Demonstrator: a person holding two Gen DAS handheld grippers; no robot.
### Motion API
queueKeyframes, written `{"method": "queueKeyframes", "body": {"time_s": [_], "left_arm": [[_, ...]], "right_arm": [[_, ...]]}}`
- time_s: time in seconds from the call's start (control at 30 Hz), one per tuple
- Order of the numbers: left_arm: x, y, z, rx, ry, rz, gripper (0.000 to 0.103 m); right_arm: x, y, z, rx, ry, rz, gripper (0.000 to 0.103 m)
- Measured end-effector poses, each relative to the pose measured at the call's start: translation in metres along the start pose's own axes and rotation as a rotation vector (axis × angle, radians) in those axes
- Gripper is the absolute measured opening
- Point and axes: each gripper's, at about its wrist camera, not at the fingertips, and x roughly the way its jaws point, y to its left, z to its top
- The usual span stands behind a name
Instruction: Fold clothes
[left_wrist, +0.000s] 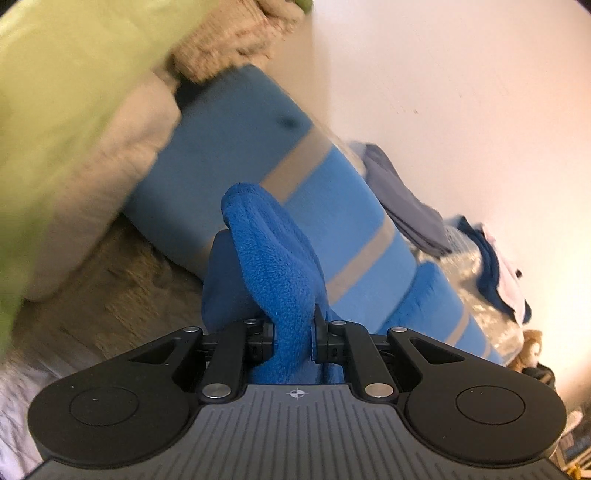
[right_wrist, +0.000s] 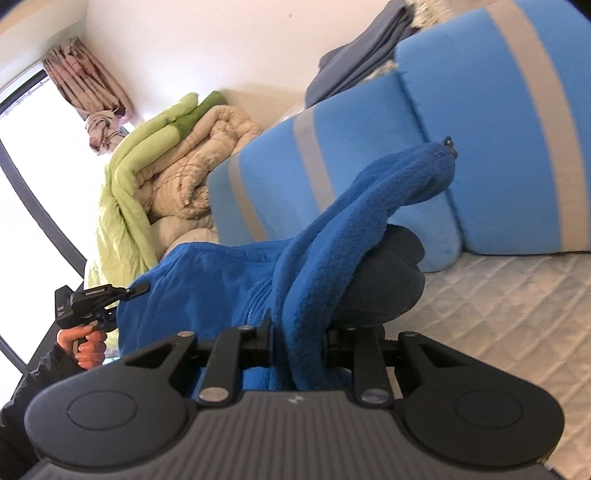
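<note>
A bright blue fleece jacket (right_wrist: 229, 280) hangs stretched in the air between both grippers, above the bed. My left gripper (left_wrist: 293, 334) is shut on a bunched fold of the blue fleece jacket (left_wrist: 273, 258), which rises in a hump ahead of the pads. My right gripper (right_wrist: 297, 338) is shut on another thick fold of the same jacket, whose zipper edge runs beside the left finger. In the right wrist view the left gripper (right_wrist: 138, 290) shows at the far left, clamped on the jacket's edge, with a person's hand (right_wrist: 83, 347) on its handle.
Blue pillows with grey stripes (right_wrist: 332, 147) lean against the white wall. A green and beige heap of quilts (right_wrist: 173, 162) lies by the window. A grey-blue garment (left_wrist: 410, 199) lies on the pillows. A quilted white mattress (right_wrist: 498, 306) spreads at the right.
</note>
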Motion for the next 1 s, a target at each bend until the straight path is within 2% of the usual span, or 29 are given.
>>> {"method": "queueKeyframes", "body": {"time_s": [0.23, 0.47, 0.53, 0.6, 0.63, 0.67, 0.7, 0.73, 0.8, 0.9, 1.0], "left_arm": [[-0.007, 0.013, 0.014, 0.009, -0.019, 0.038, 0.013], [-0.009, 0.023, 0.018, -0.019, -0.044, 0.049, 0.013], [-0.008, 0.021, 0.019, 0.013, -0.052, 0.107, 0.014], [0.0, 0.012, 0.019, 0.114, -0.039, 0.288, 0.024], [0.006, 0.007, 0.019, 0.163, -0.019, 0.391, 0.032], [0.011, 0.003, 0.018, 0.209, -0.007, 0.485, 0.056], [0.013, -0.001, 0.017, 0.243, -0.02, 0.545, 0.086], [0.01, -0.004, 0.016, 0.255, -0.048, 0.553, 0.094], [0.006, -0.011, 0.013, 0.27, -0.077, 0.508, 0.103], [0.009, -0.025, 0.006, 0.333, -0.028, 0.522, 0.103], [0.016, -0.038, -0.006, 0.407, 0.064, 0.533, 0.103]], "right_arm": [[0.041, 0.014, 0.0, 0.007, 0.03, 0.036, 0.023], [0.055, 0.02, -0.003, -0.002, 0.049, 0.061, 0.023], [0.058, 0.022, -0.002, -0.001, 0.05, 0.06, 0.023], [0.062, 0.024, 0.0, 0.001, 0.057, 0.01, 0.029], [0.065, 0.028, 0.001, -0.019, 0.059, -0.064, 0.048], [0.068, 0.033, 0.0, -0.06, 0.06, -0.165, 0.085], [0.07, 0.037, 0.0, -0.1, 0.059, -0.245, 0.1], [0.069, 0.041, -0.001, -0.135, 0.054, -0.278, 0.103], [0.067, 0.046, 0.0, -0.172, 0.057, -0.326, 0.103], [0.066, 0.05, 0.0, -0.212, 0.082, -0.434, 0.103], [0.066, 0.055, -0.004, -0.265, 0.12, -0.519, 0.103]]}}
